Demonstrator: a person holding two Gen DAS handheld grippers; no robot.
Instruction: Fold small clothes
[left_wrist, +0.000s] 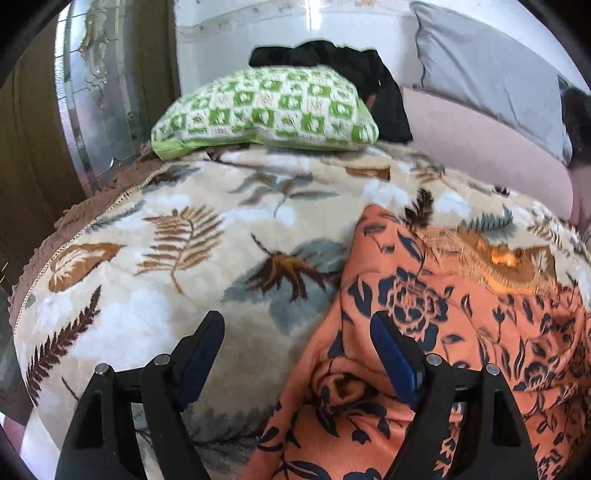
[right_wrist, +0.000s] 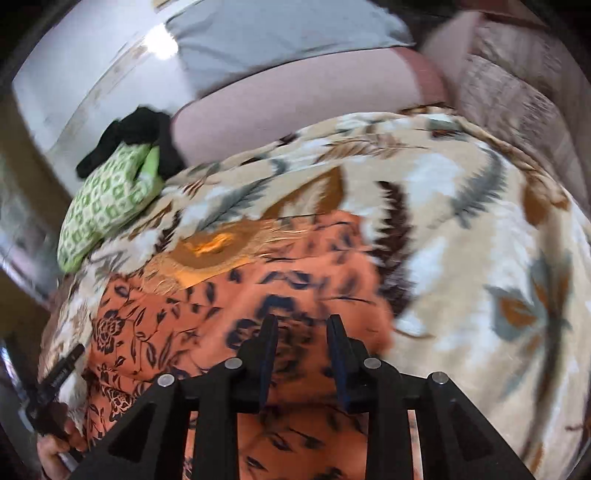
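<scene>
An orange garment with dark blue flowers (left_wrist: 443, 332) lies rumpled on a cream leaf-print blanket (left_wrist: 166, 258); a gold embroidered patch (left_wrist: 498, 266) shows near its top. My left gripper (left_wrist: 297, 325) is open above the garment's left edge and holds nothing. In the right wrist view the same garment (right_wrist: 184, 314) lies below my right gripper (right_wrist: 303, 323), whose jaws stand partly open over the cloth with nothing between them. The left gripper's body (right_wrist: 59, 376) and the hand holding it show at the lower left of that view.
A green-and-white checked cushion (left_wrist: 266, 110) lies at the blanket's far end with a black garment (left_wrist: 369, 81) behind it. A pink bolster (left_wrist: 480, 147) and a grey pillow (left_wrist: 491, 74) lie at the back right. A wall and metal rail stand at the left.
</scene>
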